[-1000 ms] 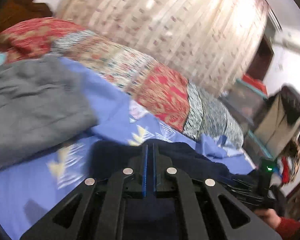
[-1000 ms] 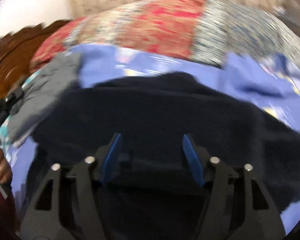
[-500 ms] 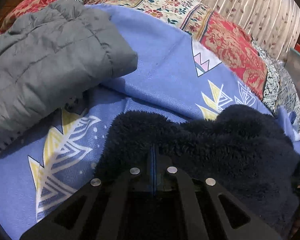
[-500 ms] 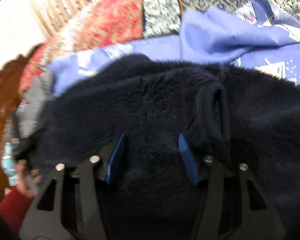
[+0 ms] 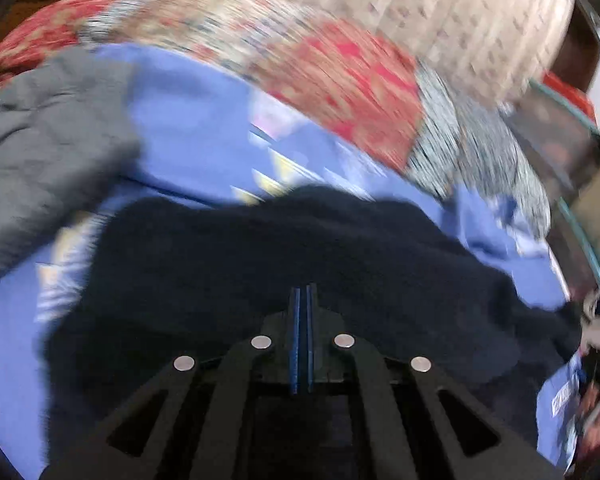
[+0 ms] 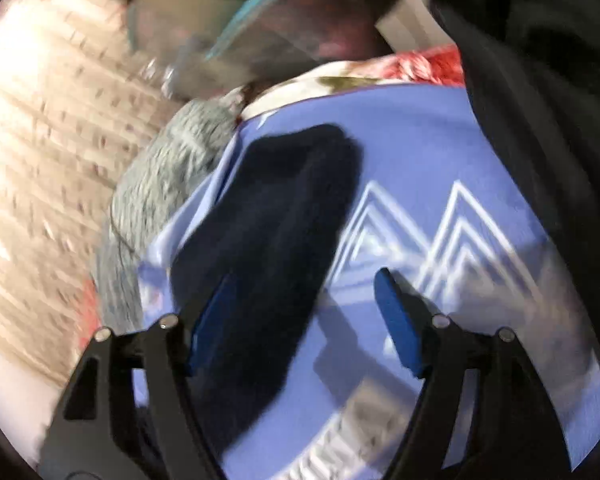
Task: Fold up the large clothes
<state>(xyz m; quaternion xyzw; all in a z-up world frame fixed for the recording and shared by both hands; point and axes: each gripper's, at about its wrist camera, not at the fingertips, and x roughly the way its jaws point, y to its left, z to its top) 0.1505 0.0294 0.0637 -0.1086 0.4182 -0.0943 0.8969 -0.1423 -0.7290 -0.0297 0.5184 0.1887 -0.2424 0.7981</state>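
Left claw [image 5: 302, 292] pressed together, pads meeting with no cloth visibly between them, hovering over the dark fleece garment [image 5: 280, 264] lying bunched just ahead on the blue bedsheet [image 5: 188, 128]. Right claw [image 6: 306, 304] spread wide, holding nothing, pointing at a garment flap [image 6: 284, 216] beside its left pad, likely lining up a new edge to grab. Grey jacket [image 5: 48, 120] sitting farther left, patterned quilt [image 5: 340, 76] beyond. Frames blurring.

No text, label or number can be read anywhere; motion blur may be hiding small print
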